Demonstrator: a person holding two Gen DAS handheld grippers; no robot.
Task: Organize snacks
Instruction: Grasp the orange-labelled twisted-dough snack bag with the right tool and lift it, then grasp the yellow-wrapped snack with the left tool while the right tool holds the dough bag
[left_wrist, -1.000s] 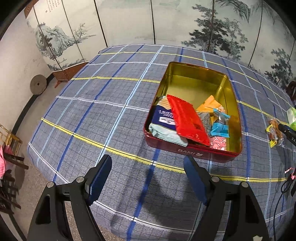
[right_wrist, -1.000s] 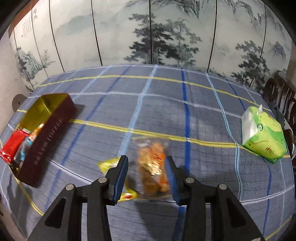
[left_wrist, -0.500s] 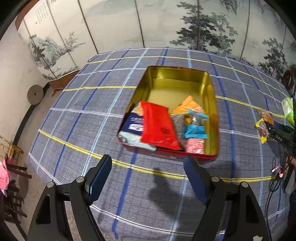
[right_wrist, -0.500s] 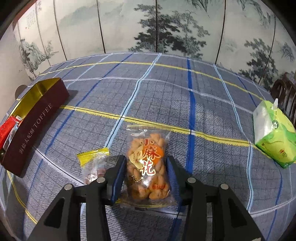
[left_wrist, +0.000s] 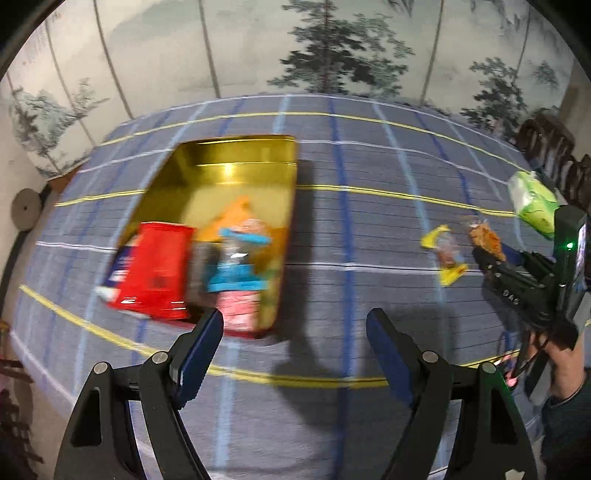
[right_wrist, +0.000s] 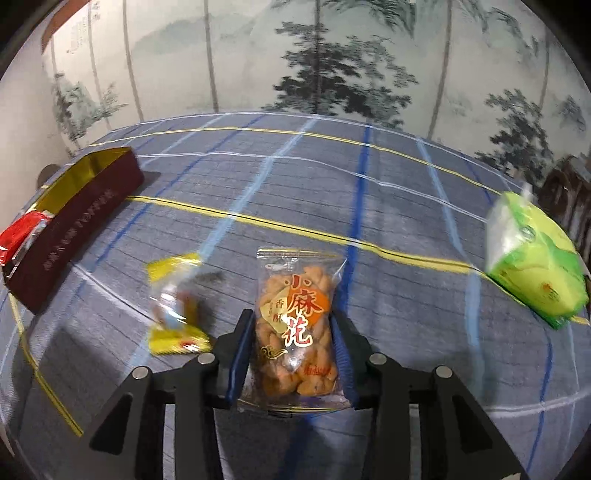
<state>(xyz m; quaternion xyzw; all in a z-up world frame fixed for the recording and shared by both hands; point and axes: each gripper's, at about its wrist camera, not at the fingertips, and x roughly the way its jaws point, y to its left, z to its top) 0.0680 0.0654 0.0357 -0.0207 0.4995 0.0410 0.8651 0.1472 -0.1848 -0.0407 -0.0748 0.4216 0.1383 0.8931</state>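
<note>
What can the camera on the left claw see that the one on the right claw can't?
Only the left: the tin's gold inside with its heaped snacks, the open left claw, and the right claw's body in a hand. Only the right: the print on the twist bag between that closing claw's pads, and the tin's maroon lettered side. Both: the checked cloth, yellow-ended candy, green tissue pack, and painted screen.

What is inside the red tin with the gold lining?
The red tin holds a pile of snack packets at its near end: a red packet on top, blue-and-clear ones, an orange one, a pink one. The far end is bare gold. What is beneath the pile is covered.
</note>
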